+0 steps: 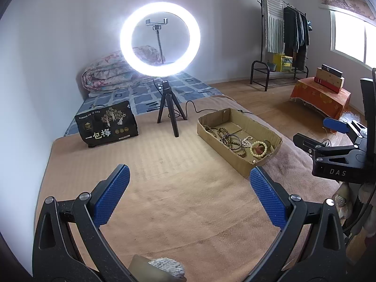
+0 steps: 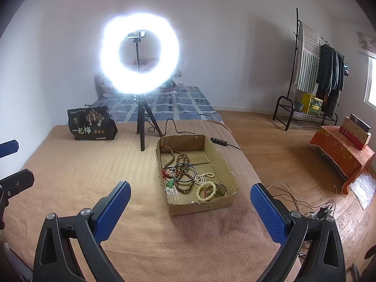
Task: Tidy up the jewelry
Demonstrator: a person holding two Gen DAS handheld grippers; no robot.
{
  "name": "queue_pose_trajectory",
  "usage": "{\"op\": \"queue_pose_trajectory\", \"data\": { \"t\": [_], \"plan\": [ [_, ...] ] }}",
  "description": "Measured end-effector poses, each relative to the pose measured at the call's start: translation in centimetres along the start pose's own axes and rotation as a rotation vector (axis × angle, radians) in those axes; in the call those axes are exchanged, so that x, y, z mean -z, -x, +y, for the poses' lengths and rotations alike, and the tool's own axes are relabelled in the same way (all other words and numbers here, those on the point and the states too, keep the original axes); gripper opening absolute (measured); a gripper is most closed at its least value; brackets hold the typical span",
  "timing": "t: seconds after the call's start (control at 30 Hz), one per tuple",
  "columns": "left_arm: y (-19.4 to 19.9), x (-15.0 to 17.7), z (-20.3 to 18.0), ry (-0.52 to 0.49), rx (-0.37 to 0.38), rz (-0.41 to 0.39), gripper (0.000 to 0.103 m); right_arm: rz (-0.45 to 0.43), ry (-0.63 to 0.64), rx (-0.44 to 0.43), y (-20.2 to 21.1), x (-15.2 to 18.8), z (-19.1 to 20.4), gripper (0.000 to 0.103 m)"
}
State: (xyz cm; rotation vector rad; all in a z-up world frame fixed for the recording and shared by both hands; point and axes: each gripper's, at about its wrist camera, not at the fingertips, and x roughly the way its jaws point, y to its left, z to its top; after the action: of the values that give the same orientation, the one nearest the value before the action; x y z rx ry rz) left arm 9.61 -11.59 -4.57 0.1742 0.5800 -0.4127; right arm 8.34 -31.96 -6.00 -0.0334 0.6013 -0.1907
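1. Both tools spread wide, nothing between the pads: left tool (image 1: pixel 189 193), right tool (image 2: pixel 190 208), each above the blanket-covered bed (image 1: pixel 164 188).
2. Jewelry all inside the cardboard box (image 2: pixel 231 176) near the bed's right edge: wooden bead strands (image 2: pixel 179 162), a dark bangle (image 2: pixel 183 173), a pale bead bracelet (image 2: pixel 206 191), a green pendant (image 2: pixel 170 183).
3. Likely snag: strands overlap the bangle, so lifting one piece could drag others out.
4. Light box, close to the right edge; a sideways pull might slide it off.
5. Ring-light tripod (image 2: pixel 142 127) and cable (image 2: pixel 174 127) just behind; risk of catching.
6. Right view alone shows the pendant and box floor; left view shows mostly the box's outer wall and the other tool.
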Motion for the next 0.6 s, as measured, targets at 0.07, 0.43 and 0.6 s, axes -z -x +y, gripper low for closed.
{"op": "queue_pose_trajectory", "data": {
  "t": [0.07, 0.43, 0.6],
  "plan": [
    [0.21, 0.01, 0.24, 0.002, -0.006, -0.004, 0.103, 0.000, 0.000, 0.001, 0.02, -0.01, -0.01, 0.103],
    [-0.05, 0.19, 0.79, 0.020, -0.010, 0.011, 0.103, 0.008, 0.010, -0.004, -0.32, 0.25, 0.23, 0.103],
    [-0.18, 0.34, 0.72, 0.020, -0.022, 0.010, 0.103, 0.016, 0.013, -0.007, -0.64, 0.48, 0.38, 0.103]
  ]
}}
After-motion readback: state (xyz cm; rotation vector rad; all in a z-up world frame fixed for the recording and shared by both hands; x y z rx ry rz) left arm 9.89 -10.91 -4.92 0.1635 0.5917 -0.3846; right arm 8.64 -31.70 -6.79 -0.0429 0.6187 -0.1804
